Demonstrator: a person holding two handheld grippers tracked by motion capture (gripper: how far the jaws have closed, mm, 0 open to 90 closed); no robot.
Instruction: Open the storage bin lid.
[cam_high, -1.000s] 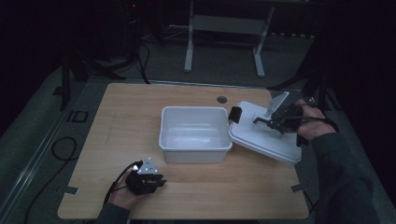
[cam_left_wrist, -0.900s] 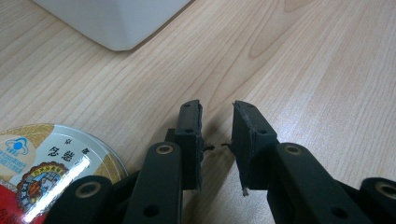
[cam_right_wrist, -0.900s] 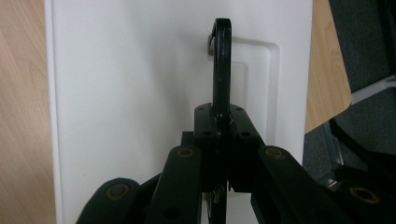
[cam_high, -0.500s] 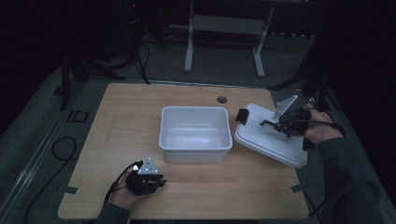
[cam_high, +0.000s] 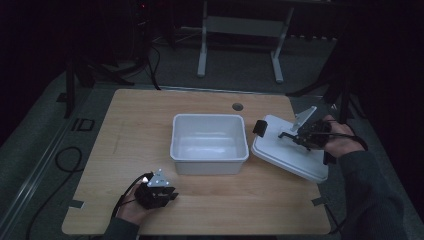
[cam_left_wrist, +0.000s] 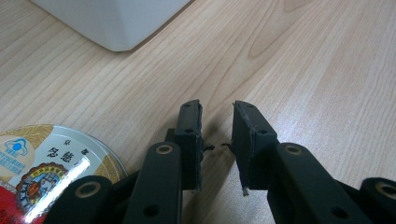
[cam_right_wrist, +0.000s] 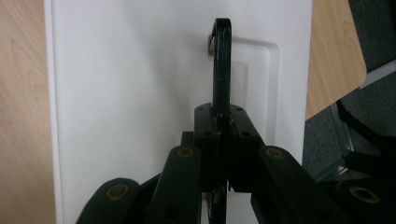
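lid: flat white rectangular plastic lid with a black hinged handle set in a shallow recess
where: desk's 3 o'clock edge, just beside the open white plastic bin, overhanging the edge a little
handling: likely light, stiff, slick; handle is the sensible hold, expect swing on the pivot
right tongs: pinching the handle edge-on, lid's near side tipped up
left tongs: spread a little, holding nothing, low over the wooden desk at 7 o'clock
extra: printed round tin beside the left tongs
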